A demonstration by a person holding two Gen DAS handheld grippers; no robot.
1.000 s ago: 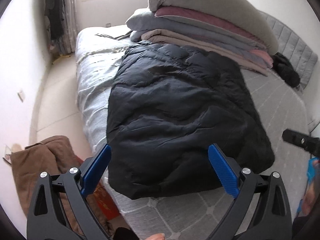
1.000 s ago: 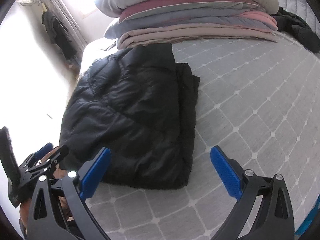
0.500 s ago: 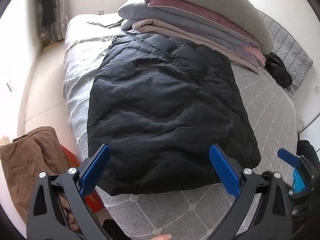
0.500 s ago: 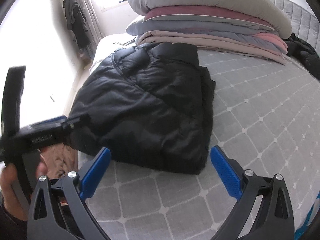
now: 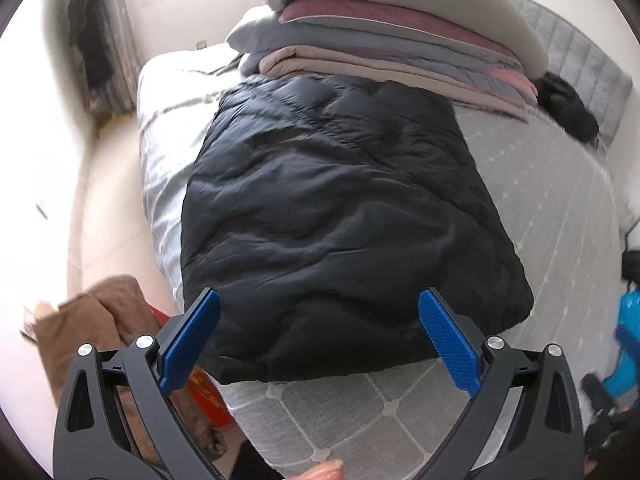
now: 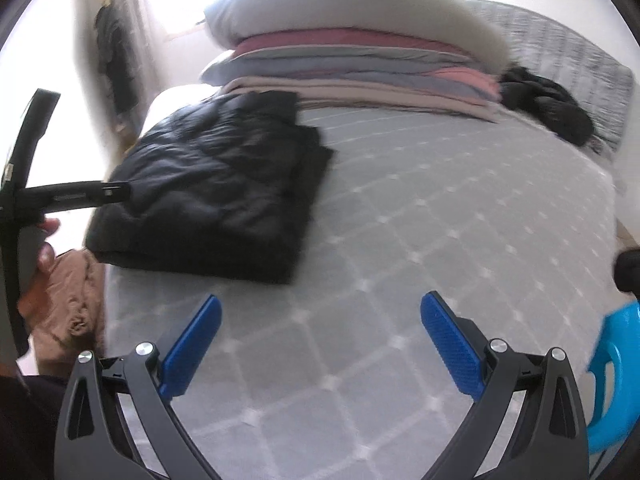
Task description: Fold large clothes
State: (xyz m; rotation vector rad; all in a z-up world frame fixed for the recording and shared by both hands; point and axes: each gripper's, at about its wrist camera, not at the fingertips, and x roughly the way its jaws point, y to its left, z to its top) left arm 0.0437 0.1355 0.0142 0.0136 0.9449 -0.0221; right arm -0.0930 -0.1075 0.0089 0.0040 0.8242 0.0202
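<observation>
On the grey quilted mattress [image 6: 460,208] of a bright bedroom, a stack of folded blankets [image 5: 400,44] topped by a pale pillow [image 6: 340,8] sits at the far end beside a padded headboard [image 5: 580,64]. A black heap of clothing [image 6: 548,104] lies against that headboard, and a brown garment [image 5: 92,320] is on the floor beside the bed. The black puffer coat [image 5: 340,216] lies folded into a thick rectangle along the mattress's left edge, its far end touching the blankets. The left gripper [image 5: 318,340] hovers over its near hem, jaws spread and empty. The right gripper [image 6: 320,340], also spread wide, hangs over bare mattress. Motion blur smears both views, and a blue object [image 6: 612,376] at the right edge is cut off.
</observation>
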